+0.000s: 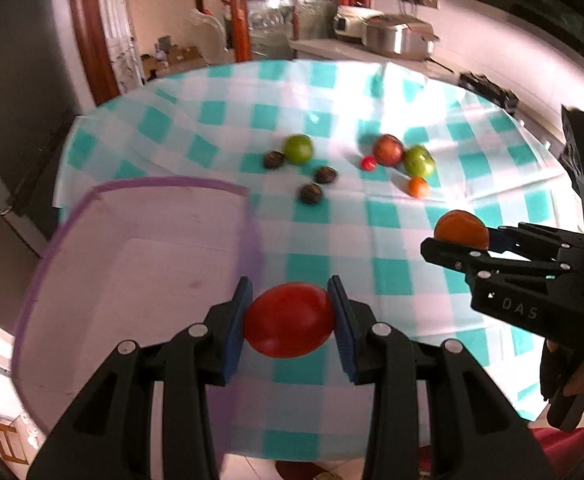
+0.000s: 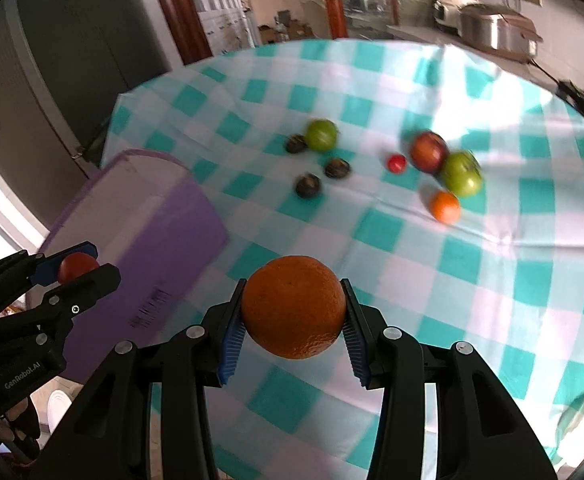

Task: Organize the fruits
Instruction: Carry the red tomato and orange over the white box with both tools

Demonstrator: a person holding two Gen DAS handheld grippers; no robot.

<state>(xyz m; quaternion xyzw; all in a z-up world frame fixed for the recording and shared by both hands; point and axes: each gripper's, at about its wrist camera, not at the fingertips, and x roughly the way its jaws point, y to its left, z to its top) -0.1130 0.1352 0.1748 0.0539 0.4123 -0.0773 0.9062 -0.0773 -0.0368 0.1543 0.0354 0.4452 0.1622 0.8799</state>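
A red tomato [image 1: 288, 320] is pinched in the left tongs [image 1: 290, 316] beside the purple-rimmed box [image 1: 132, 248]. An orange [image 2: 294, 306] is clamped in the right tongs [image 2: 294, 312] above the checked table [image 2: 492, 280]. Green apples, a red apple [image 2: 428, 151], a small orange and dark fruits are scattered farther back.

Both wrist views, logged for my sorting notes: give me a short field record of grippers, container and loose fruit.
left gripper: shut on round red tomato
right gripper: shut on large round orange
container: open purple-rimmed translucent plastic box, nothing seen inside
cloth: teal-and-white checked tablecloth
loose fruit: two green, one red apple-like, small red, small orange, three dark brown
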